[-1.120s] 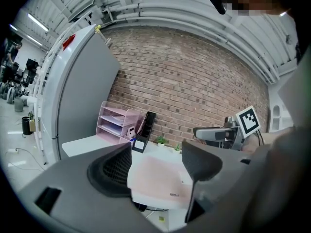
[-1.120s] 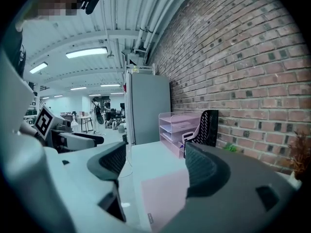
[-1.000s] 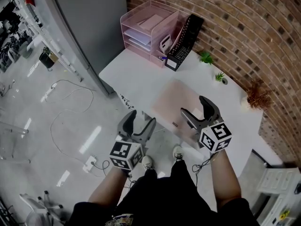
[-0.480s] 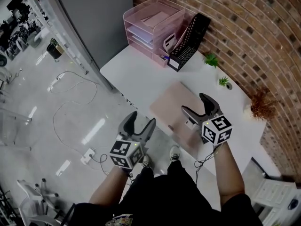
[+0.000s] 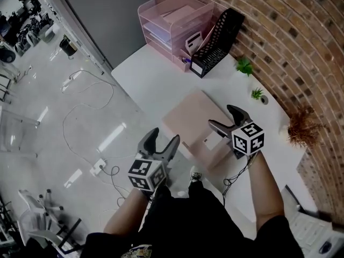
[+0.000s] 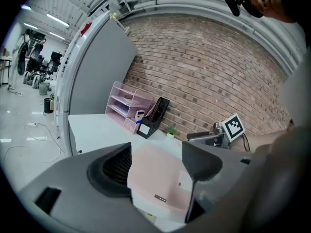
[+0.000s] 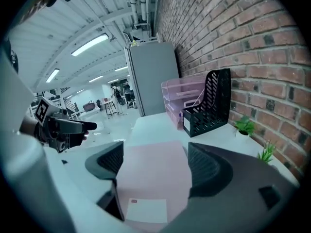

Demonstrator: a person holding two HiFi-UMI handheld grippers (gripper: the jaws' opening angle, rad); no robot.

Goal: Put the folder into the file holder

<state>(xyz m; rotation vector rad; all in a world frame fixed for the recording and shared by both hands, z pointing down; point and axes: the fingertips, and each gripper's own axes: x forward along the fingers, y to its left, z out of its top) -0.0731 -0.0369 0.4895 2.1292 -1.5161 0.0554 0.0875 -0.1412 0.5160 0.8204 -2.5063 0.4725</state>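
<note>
The folder (image 5: pixel 196 123) is a plain, pale pink rectangle. It lies flat and closed on the white worktop (image 5: pixel 145 77), close to that worktop's near edge. A small white label (image 7: pixel 147 210) sits on its cover at the end nearest the right tongs (image 5: pixel 221 117), with a tiny dark mark beside it (too small to read).

The right tongs are over the near part of the folder and point down along it. Their jaws are spread wide and have just been opening. In the right gripper view the pink cover fills the gap between them, but it lies below the pads and nothing is pinched. Whether the lower jaw touches the cover I cannot tell.

The left tongs (image 5: pixel 164 136) are off the worktop's edge, over the floor, with the folder ahead of them and to their right. Their jaws are also spread and grip nothing. In the left gripper view the folder shows through the gap, farther off.

The file holder (image 5: pixel 217 42) is black with perforated, slanted sides. It stands well beyond both tongs against the brick wall (image 5: pixel 290 36), apart from the folder. Just to its left, as seen from the tongs, is a stack of pink trays (image 5: pixel 172 20). Two small green plants (image 5: pixel 244 66) stand along the wall to its right.
</note>
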